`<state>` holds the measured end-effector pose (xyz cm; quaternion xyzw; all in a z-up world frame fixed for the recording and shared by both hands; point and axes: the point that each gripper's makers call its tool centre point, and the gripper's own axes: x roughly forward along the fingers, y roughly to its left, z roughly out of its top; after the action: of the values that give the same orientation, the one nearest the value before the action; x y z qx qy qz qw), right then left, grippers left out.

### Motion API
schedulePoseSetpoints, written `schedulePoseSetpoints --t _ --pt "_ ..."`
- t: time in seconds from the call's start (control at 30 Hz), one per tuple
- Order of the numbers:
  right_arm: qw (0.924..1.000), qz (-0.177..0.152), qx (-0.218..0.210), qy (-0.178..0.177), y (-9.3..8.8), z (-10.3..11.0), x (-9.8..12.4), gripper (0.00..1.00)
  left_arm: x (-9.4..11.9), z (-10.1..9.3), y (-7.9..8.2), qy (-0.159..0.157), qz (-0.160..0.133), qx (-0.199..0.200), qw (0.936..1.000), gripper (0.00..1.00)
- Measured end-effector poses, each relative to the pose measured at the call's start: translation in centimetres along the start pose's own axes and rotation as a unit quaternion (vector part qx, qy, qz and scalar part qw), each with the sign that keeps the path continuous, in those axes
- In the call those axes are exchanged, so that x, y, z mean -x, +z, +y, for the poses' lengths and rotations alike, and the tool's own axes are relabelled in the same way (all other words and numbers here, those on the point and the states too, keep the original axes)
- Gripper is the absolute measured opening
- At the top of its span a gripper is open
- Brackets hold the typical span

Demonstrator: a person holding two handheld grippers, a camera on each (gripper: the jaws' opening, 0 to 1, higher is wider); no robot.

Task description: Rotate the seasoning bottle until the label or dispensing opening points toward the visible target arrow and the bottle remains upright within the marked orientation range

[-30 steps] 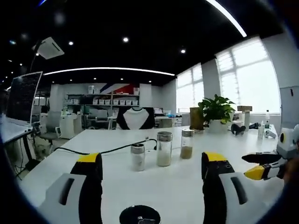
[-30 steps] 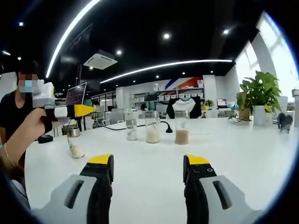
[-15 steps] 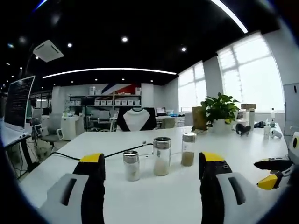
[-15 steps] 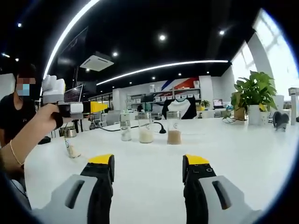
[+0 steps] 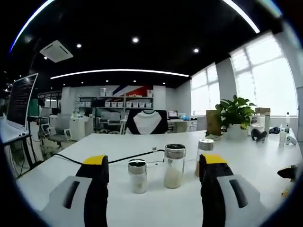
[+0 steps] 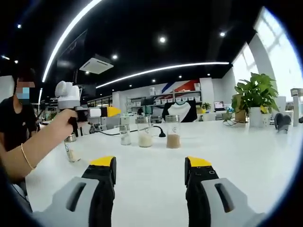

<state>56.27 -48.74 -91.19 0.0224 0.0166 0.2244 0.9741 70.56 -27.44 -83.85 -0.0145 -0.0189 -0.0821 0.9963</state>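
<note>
Three glass seasoning bottles with metal caps stand upright in a row on the white table (image 5: 156, 208). In the left gripper view the short one (image 5: 138, 176) and the taller one with pale powder (image 5: 174, 166) stand between my jaws, and the third, with brown powder (image 5: 203, 150), is partly hidden behind the right jaw. My left gripper (image 5: 154, 161) is open, just short of them. In the right gripper view the same bottles (image 6: 125, 134), (image 6: 144, 132), (image 6: 173, 132) stand farther off. My right gripper (image 6: 150, 162) is open over bare table. A hand holds the left gripper (image 6: 92, 112) beside the short bottle.
A black cable (image 5: 123, 157) runs across the table behind the bottles. Another small bottle (image 6: 70, 150) stands apart near the person (image 6: 14, 118) at the left. A potted plant (image 6: 258, 94) and small items sit at the table's far right. A monitor (image 5: 19, 101) stands at the left.
The left gripper has moved forward, so the bottles now look larger and lie between its jaws. In the right gripper view it has travelled right, up to the bottle row. Both stay open.
</note>
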Motion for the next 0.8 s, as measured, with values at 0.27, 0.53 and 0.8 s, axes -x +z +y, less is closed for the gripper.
schedulePoseSetpoints --t 0.27,0.53,0.8 --pt "0.9999 0.002 -0.003 -0.013 0.2 -0.8 0.2 0.58 -3.0 1.6 -0.5 0.034 -0.014 -0.007 0.9993 0.83" --pt "0.9999 0.003 0.0 -0.016 0.5 -1.3 -0.4 0.58 -5.4 2.9 -2.5 0.053 0.004 -0.005 0.9986 0.8" --pt "0.9997 0.009 0.006 -0.021 0.6 -1.3 -1.0 0.57 -7.1 4.5 -5.1 0.064 0.024 -0.001 0.9976 0.74"
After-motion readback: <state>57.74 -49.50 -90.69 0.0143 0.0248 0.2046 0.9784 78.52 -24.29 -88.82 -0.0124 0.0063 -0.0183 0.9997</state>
